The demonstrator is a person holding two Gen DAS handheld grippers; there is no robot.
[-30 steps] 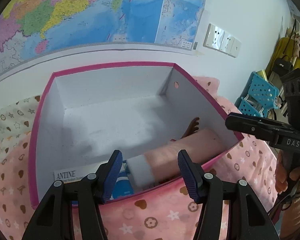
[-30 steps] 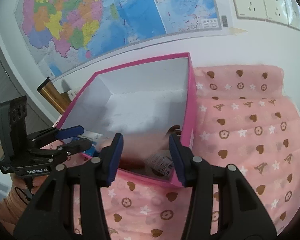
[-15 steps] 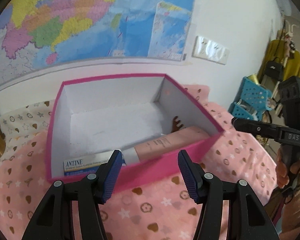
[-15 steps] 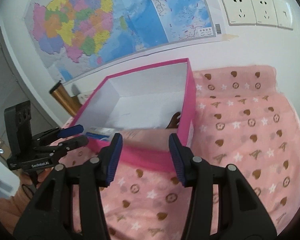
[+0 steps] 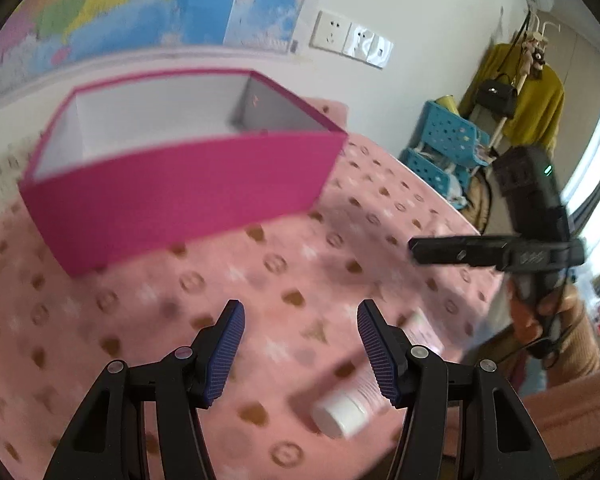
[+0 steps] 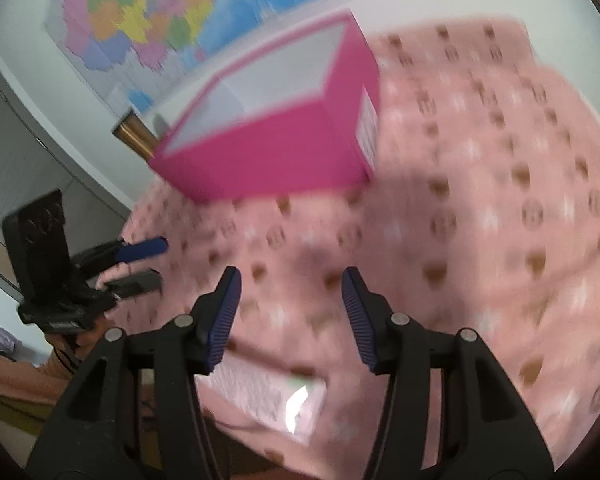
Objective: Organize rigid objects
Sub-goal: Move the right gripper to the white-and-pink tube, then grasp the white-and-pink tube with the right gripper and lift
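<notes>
Both tongs are empty. Left gripper (image 5: 300, 344) hangs with its jaws parted over the pink patterned cloth (image 5: 260, 264), nothing between the pads. Just right of it and nearer the camera, a pink tube with a white cap (image 5: 342, 414) lies flat on the cloth, partly behind the right-hand finger, so it is still waiting to be put away. Behind, the magenta box (image 5: 172, 196) stands open against the wall; from this low angle its contents are hidden, so how much is already inside cannot be told.

Right gripper (image 6: 290, 318) is opening, with only cloth between its pads. A flat pinkish packet (image 6: 268, 396) lies below them near the cloth's edge, too blurred to identify. As a judgement, at least these two loose pieces remain to be boxed.
</notes>
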